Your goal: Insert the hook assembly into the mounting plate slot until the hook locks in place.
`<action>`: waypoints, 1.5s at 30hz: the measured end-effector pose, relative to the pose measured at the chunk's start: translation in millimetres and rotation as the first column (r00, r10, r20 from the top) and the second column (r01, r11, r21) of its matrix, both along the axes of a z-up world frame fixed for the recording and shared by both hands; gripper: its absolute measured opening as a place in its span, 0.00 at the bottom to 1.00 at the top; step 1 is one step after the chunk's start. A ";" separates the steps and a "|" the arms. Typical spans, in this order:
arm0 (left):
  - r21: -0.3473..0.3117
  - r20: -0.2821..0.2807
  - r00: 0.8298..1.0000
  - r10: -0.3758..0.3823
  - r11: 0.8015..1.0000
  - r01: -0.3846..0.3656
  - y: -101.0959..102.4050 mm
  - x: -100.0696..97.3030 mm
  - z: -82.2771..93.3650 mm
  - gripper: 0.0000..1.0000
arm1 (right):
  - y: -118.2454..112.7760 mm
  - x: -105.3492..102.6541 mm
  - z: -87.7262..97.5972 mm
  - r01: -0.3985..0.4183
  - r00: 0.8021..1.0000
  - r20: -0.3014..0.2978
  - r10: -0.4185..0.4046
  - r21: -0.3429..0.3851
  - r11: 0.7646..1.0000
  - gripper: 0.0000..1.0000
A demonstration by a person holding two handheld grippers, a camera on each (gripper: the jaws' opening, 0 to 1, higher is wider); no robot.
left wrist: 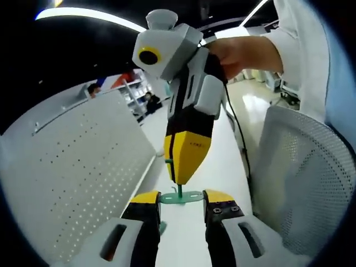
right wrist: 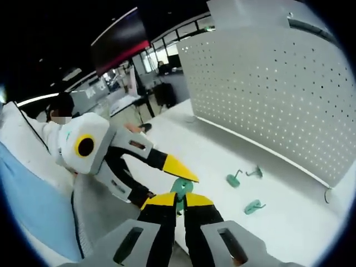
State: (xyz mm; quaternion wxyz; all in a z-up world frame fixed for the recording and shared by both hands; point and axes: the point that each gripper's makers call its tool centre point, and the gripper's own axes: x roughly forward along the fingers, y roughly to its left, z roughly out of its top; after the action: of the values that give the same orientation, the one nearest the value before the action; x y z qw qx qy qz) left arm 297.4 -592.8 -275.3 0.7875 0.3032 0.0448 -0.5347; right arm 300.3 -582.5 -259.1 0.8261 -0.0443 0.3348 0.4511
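Green plate (left wrist: 181, 197) sits between the open left gripper (left wrist: 181, 201) jaws; right gripper (left wrist: 182, 177) closed on the hook (left wrist: 178, 189) above it.

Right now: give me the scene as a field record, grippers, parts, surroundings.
left gripper: open, jaws either side of the green mounting plate
right gripper: shut on green hook, tip down at the plate
hook locked: cannot tell
spare green parts: three, loose on white table
pegboard: white, upright behind the parts
chair: mesh back, beside the table
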 end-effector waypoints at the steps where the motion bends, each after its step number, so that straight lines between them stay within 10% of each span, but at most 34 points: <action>1: 0.000 0.000 1.000 -0.001 1.000 0.001 0.0 -0.1 -0.1 0.30 | 0.1 0.0 -0.3 0.001 1.000 -0.002 -0.001 0.000 1.000 0.02; 45: 0.066 0.107 0.994 -0.025 0.998 0.018 -3.4 2.6 5.0 0.31 | 4.1 3.1 -5.0 -0.002 1.000 0.014 0.002 0.014 1.000 0.01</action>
State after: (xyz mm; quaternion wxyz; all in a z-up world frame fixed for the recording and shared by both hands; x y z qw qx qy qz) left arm 300.0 -596.1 -270.3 0.7726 0.3576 0.0162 -0.5243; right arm 303.4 -578.3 -264.1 0.8283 -0.0420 0.3258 0.4539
